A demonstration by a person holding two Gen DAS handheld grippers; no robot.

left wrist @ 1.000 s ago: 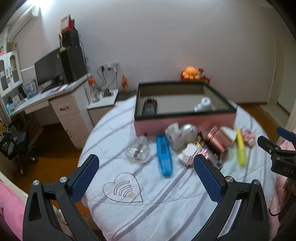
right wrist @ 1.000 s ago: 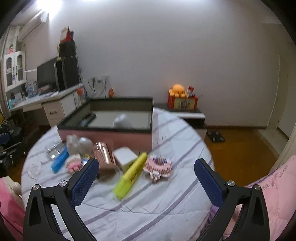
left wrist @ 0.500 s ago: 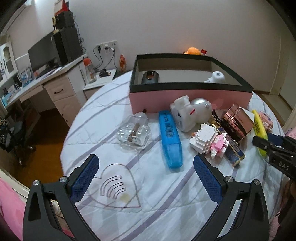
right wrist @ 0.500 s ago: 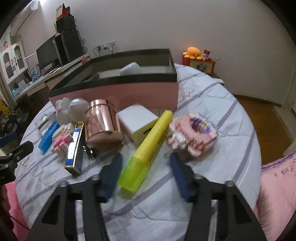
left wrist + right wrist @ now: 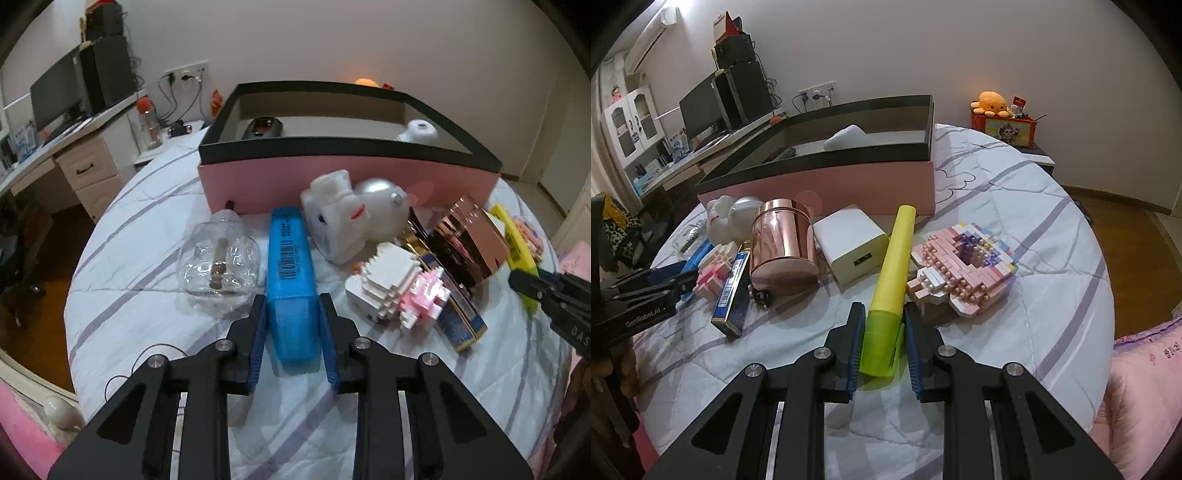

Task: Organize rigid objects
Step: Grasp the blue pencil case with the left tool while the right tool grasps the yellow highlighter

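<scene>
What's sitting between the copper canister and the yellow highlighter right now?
A white charger block, seen in the right wrist view, lies between the copper canister and the yellow highlighter.

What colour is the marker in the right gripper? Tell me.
Yellow marker, greener at the cap end; clearest in the right wrist view.

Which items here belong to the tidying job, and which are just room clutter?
Job: blue highlighter in the left tool; yellow highlighter in the right tool; pink box; copper tin; white charger.

Lying about: monitor; orange plush.
</scene>
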